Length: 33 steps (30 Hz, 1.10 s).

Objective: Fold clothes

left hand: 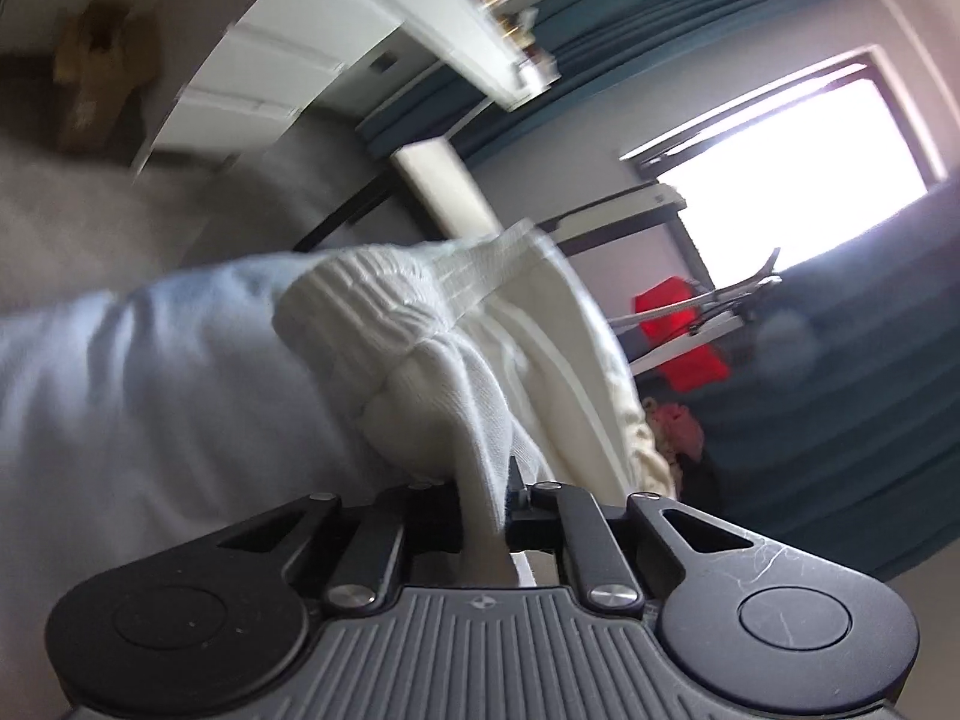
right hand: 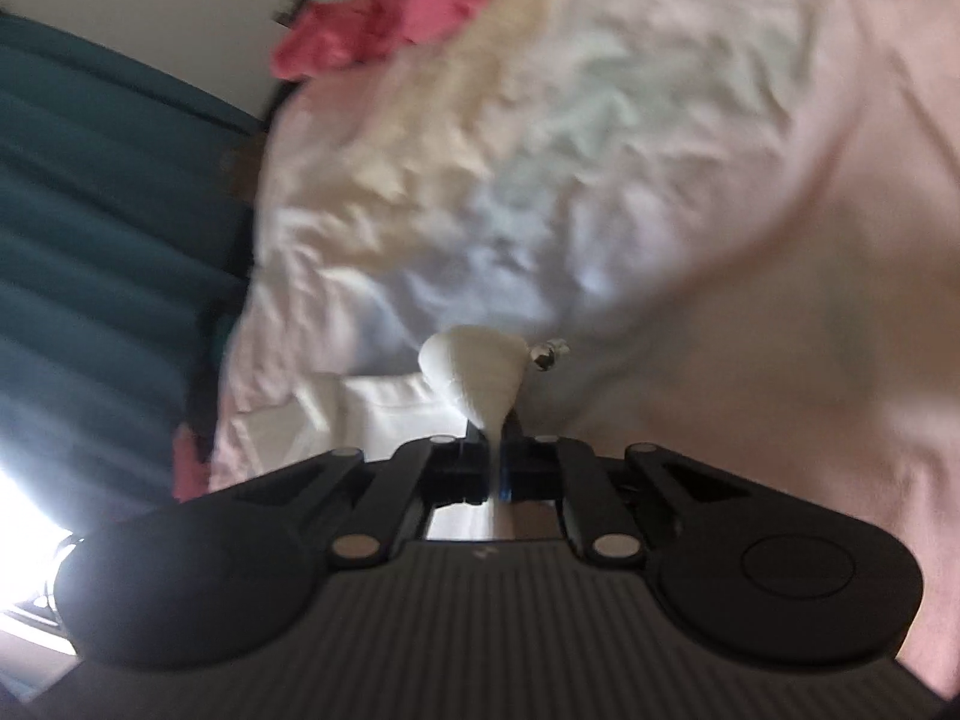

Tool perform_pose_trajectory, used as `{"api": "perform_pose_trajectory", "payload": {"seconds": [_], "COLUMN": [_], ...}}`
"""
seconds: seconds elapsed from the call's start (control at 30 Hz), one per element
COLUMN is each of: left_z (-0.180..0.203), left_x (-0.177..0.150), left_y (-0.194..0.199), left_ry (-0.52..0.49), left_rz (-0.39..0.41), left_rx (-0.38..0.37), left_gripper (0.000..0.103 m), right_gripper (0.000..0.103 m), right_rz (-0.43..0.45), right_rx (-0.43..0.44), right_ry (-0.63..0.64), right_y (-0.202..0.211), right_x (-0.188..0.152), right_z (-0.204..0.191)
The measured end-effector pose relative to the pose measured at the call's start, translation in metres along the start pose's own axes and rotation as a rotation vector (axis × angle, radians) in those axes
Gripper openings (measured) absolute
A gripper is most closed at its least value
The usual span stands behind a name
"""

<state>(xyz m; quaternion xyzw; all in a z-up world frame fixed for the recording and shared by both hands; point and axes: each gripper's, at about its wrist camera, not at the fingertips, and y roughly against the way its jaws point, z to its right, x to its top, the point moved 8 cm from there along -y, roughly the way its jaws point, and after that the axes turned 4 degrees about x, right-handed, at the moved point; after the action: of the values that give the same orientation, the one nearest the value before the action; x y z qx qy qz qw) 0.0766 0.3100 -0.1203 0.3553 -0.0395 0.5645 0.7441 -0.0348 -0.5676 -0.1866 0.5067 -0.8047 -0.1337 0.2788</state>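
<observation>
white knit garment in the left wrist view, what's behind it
Behind the white knit garment, which the shut left gripper pinches, are a red item, teal curtains and a bright window. The cloth hides whatever lies directly behind it.

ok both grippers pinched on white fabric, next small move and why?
Probably lift both together and draw apart. The left gripper and right gripper are each shut on the white garment, which hangs bunched and creased; spreading it should show the edges to fold.
</observation>
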Motion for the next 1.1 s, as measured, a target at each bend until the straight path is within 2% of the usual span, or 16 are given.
{"api": "perform_pose_trajectory", "payload": {"seconds": [0.1,0.2,0.27,0.43,0.57,0.63,0.7,0.83,0.97,1.03,1.1], "left_z": [0.012,0.036,0.06,0.128,0.176,0.191,0.202,0.211,0.207,0.201,0.194], "left_x": [0.01,0.027,0.041,0.078,0.102,0.105,0.104,0.103,0.094,0.092,0.093], "left_y": [0.022,0.025,0.015,-0.052,-0.133,-0.178,-0.221,-0.298,-0.341,-0.351,-0.348], "left_ry": [0.04,-0.017,-0.069,-0.134,-0.153,-0.214,-0.266,-0.293,-0.312,-0.31,-0.305], "left_rz": [0.047,0.082,0.089,0.11,0.126,0.139,0.141,0.123,0.094,0.06,0.004], "left_rx": [-0.044,-0.059,-0.056,-0.013,0.058,0.122,0.189,0.26,0.327,0.329,0.296], "left_gripper": [0.007,0.007,0.007,0.007,0.007,0.008,0.008,0.009,0.012,0.019,0.036], "right_gripper": [0.006,0.006,0.006,0.006,0.006,0.006,0.006,0.007,0.01,0.011,0.016], "right_rz": [0.034,0.052,0.031,0.032,0.069,0.087,0.095,0.067,0.016,-0.015,-0.071], "right_rx": [0.07,0.127,0.15,0.144,0.12,0.102,0.067,-0.032,-0.055,-0.03,0.009], "right_ry": [0.057,0.205,0.228,0.359,0.471,0.497,0.512,0.535,0.579,0.561,0.548], "right_y": [0.022,0.026,0.013,-0.059,-0.137,-0.175,-0.213,-0.279,-0.317,-0.318,-0.312], "right_x": [0.01,0.02,0.022,0.008,-0.018,-0.032,-0.046,-0.069,-0.083,-0.082,-0.078], "right_z": [-0.026,-0.069,-0.096,-0.186,-0.255,-0.275,-0.286,-0.28,-0.266,-0.26,-0.259]}}
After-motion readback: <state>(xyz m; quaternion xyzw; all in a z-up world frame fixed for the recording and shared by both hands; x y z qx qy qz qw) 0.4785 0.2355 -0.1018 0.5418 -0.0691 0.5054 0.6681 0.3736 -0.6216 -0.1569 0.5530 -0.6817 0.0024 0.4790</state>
